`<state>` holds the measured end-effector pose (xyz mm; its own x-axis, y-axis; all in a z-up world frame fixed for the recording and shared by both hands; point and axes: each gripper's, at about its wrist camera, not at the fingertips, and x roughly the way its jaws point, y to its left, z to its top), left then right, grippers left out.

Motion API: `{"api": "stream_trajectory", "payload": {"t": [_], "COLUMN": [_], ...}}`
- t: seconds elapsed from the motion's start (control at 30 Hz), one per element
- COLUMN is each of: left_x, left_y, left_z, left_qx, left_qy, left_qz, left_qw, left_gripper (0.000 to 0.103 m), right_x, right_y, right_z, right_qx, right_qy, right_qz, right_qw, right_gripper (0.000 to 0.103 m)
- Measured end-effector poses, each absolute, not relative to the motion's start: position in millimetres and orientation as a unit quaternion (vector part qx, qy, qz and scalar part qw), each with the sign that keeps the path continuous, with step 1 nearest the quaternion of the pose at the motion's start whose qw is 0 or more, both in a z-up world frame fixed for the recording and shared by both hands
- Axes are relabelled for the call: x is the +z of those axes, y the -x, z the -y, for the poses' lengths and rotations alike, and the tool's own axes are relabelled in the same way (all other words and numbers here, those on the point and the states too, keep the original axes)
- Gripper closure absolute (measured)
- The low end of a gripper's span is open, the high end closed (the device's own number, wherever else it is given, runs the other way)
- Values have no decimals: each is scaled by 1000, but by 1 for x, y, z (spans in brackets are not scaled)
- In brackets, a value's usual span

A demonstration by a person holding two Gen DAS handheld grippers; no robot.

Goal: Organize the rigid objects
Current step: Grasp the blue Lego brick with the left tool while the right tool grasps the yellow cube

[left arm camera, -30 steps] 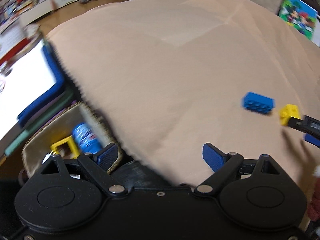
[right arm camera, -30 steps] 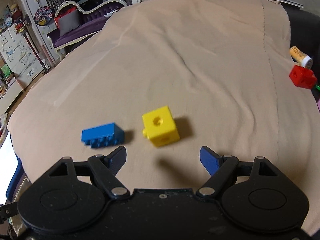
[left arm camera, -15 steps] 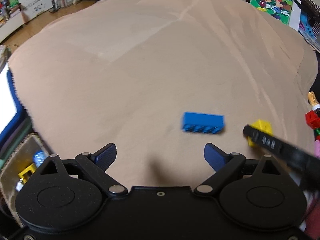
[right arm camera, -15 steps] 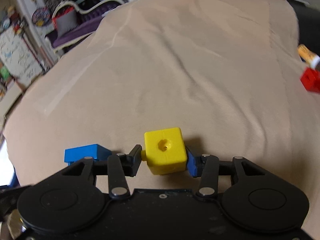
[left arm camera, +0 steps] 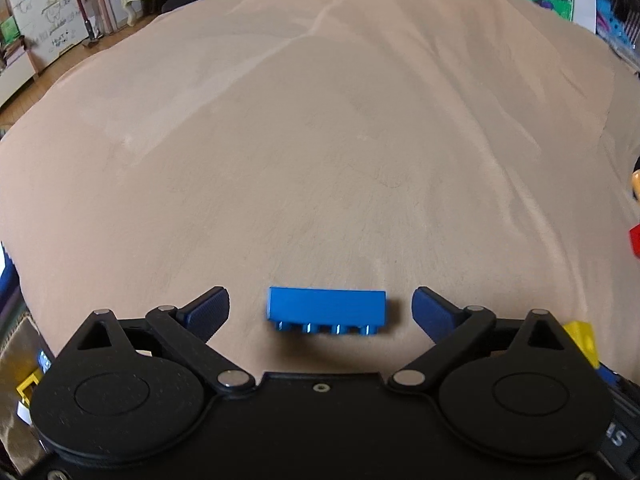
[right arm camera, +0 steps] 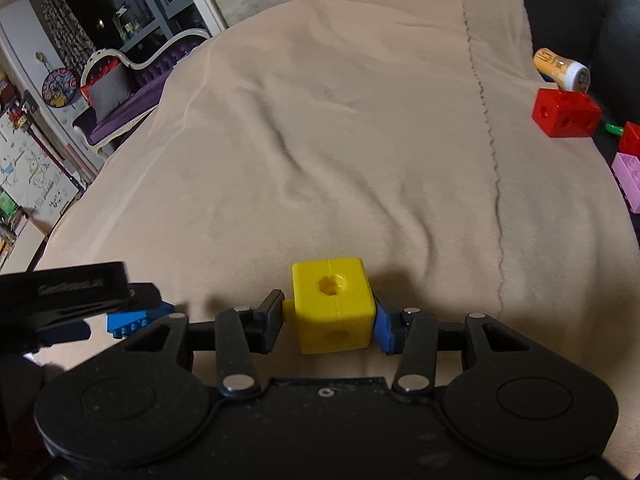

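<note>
Right gripper (right arm camera: pixel 329 322): now clamped on the yellow cube (right arm camera: pixel 332 309), which was free a second ago.
Left gripper (left arm camera: pixel 320 310): jaws wide, newly straddling the blue brick (left arm camera: pixel 326 309) on the beige cloth (left arm camera: pixel 320 140).
Meaning: cube secured; brick likely grabbed next.

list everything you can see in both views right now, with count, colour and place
blue brick: 1, blue, on the cloth between the open left tongs
yellow cube: 1, yellow, clamped in the right tongs
red cube: 1, red, cloth's right edge
bottle: 1, orange with white cap, lying behind the red cube
pink brick: 1, pink, far right
cloth: 1, beige, under everything
left tongs: 1, black with blue pads, open
right tongs: 1, black with blue pads, shut
</note>
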<state>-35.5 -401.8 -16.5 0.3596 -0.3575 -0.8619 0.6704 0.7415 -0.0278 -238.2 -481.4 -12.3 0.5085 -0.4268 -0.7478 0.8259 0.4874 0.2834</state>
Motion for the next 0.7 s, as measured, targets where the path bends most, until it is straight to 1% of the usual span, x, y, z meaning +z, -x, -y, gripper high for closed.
{"api": "stream_trajectory", "payload": {"t": [0.03, 0.07, 0.1, 0.13, 0.17, 0.23, 0.37, 0.43, 0.47, 0.7], "left_x": [-20, -23, -26, -31, -35, -33, -26, -23, -22, -13], "left_y": [34, 32, 29, 25, 21, 18, 19, 17, 17, 10], "left_z": [404, 404, 405, 407, 406, 401, 386, 373, 367, 311], "left_qx": [-320, -321, -321, -321, -321, -326, -323, -323, -321, -292], "left_qy": [-168, -167, -164, -157, -148, -133, -133, -122, -118, -101], "left_qz": [-474, -481, -492, -505, -517, -513, -506, -510, -512, -517], "left_qw": [803, 798, 792, 786, 779, 783, 789, 788, 788, 798], "left_gripper": [16, 26, 32, 42, 44, 44, 44, 44, 44, 44], "right_x": [-13, -14, -14, -13, -13, -13, -11, -9, -8, -3], "right_y": [239, 239, 238, 240, 239, 239, 234, 230, 228, 203], "right_z": [478, 479, 479, 480, 479, 479, 475, 470, 466, 444], "right_qx": [-389, -389, -389, -389, -388, -386, -383, -379, -377, -360], "right_qy": [-326, -328, -329, -329, -327, -326, -322, -318, -315, -290], "right_qz": [-307, -307, -307, -308, -309, -311, -314, -316, -317, -330], "right_qw": [805, 804, 804, 804, 804, 805, 807, 809, 811, 823], "right_gripper": [58, 58, 58, 58, 58, 58, 58, 58, 60, 60]}}
